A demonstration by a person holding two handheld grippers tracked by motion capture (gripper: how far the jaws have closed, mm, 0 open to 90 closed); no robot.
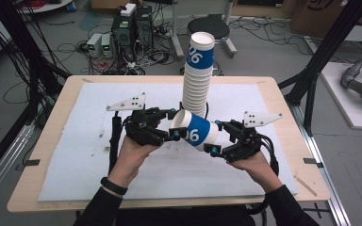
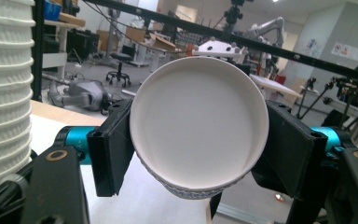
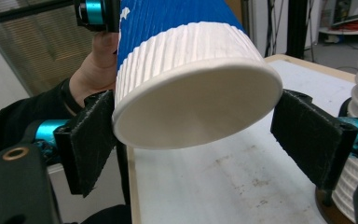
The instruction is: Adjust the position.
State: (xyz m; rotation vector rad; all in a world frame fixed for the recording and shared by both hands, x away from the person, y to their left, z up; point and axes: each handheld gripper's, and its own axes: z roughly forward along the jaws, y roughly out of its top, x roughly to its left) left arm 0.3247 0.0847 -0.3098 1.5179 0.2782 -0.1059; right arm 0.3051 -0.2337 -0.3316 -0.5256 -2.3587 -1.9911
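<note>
High view shows the paper cup (image 1: 194, 132) lying tilted in the air between both grippers, above the tabletop (image 1: 94, 155) and just in front of the tall cup stack (image 1: 198, 80). Left gripper (image 1: 173, 125) has its jaws pinched nearly shut on the rim; right gripper (image 1: 213, 138) jaws stand wide around the base, one pad touching and the other clear. My worry: a one-sided rim pinch may crush or drop it, or swing it into the stack.

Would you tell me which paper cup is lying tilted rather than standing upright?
The single cup held between both grippers; the others stand nested in the stack.
</note>
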